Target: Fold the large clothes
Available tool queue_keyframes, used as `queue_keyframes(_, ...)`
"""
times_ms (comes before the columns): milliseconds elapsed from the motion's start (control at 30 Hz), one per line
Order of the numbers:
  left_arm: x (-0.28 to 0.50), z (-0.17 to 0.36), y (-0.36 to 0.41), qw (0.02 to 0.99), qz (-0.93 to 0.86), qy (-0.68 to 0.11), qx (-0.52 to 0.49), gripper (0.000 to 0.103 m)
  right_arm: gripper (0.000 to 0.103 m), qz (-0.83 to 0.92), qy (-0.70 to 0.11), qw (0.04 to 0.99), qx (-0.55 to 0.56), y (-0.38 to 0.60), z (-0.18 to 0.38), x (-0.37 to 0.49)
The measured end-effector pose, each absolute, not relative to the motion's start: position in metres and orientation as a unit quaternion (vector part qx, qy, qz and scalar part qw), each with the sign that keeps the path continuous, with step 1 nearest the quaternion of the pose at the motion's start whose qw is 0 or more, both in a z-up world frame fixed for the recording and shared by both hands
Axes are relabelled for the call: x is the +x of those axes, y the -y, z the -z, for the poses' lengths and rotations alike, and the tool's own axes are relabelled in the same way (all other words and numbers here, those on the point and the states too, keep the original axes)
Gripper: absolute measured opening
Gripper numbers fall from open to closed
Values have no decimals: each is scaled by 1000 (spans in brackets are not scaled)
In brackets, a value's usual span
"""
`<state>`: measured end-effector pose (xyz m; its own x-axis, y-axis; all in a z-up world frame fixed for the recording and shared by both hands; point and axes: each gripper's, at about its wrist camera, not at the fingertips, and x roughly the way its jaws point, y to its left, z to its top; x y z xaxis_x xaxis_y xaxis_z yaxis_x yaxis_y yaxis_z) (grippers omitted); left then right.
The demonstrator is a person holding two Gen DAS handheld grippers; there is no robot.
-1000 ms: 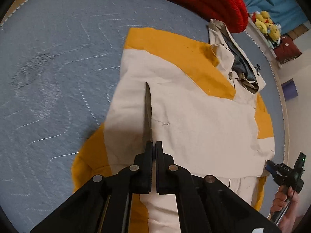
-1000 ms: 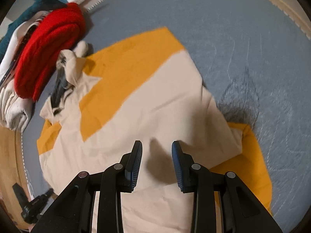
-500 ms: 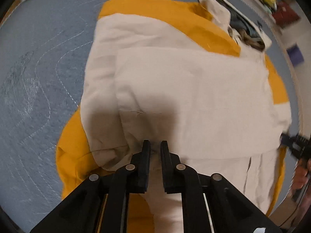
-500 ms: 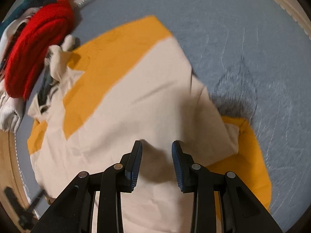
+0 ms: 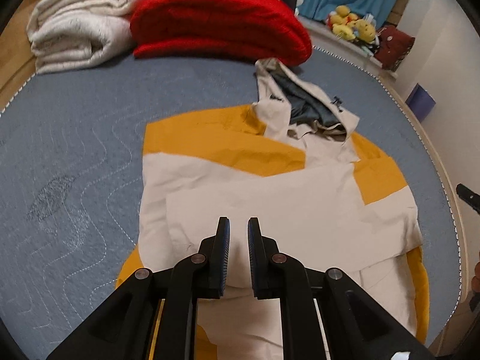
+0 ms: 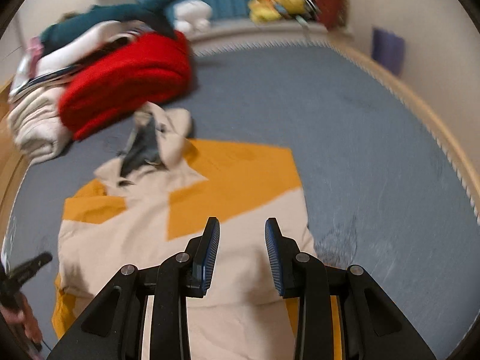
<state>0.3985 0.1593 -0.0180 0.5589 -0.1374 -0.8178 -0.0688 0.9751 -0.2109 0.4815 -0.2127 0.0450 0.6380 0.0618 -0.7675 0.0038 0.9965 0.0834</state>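
A cream and orange hooded jacket (image 5: 270,198) lies on the blue-grey quilted bed cover (image 5: 75,150), its sides folded in over the body. Its grey-lined hood (image 5: 303,105) points toward the far pile. My left gripper (image 5: 238,220) hovers above the folded cream panel, open by a narrow gap with nothing between the pads. In the right wrist view the jacket (image 6: 144,234) lies below my right gripper (image 6: 241,220), which is open wider and empty. Each gripper shows at the edge of the other's view: the right gripper (image 5: 468,196) and the left gripper (image 6: 30,267), held by a hand (image 6: 27,321).
A folded red blanket (image 5: 219,24) and a cream blanket (image 5: 78,30) are stacked beyond the hood, with more clothes on top (image 6: 114,15). Yellow plush toys (image 5: 351,27) sit by a blue curtain. The bed's wooden rim (image 5: 444,180) runs along the right.
My left gripper let go of the cream fold it pinched and opened a little. Both grippers rose and tilted up, so the far pile and wall came into view. The jacket's flap now lies flat.
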Motion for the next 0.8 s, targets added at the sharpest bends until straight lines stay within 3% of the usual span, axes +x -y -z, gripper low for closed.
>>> queue_keyframes(167,395,7,-151,885,25,-453,-102,11,33,-30,-390,920,0,203,-71,465)
queue_keyframes(500,403,9,-134,886,50,-457,-62,11,33,-17,-385,922,27,222,-90,478)
queue_keyframes(733,483,-10,-131,885,54,-454,-87,11,33,-1,-429,903,10,237,-73,497)
queue_keyframes(800,513,-14,-129,886,53,-452,-93,11,26,-3,-441,897,1,238,-65,500)
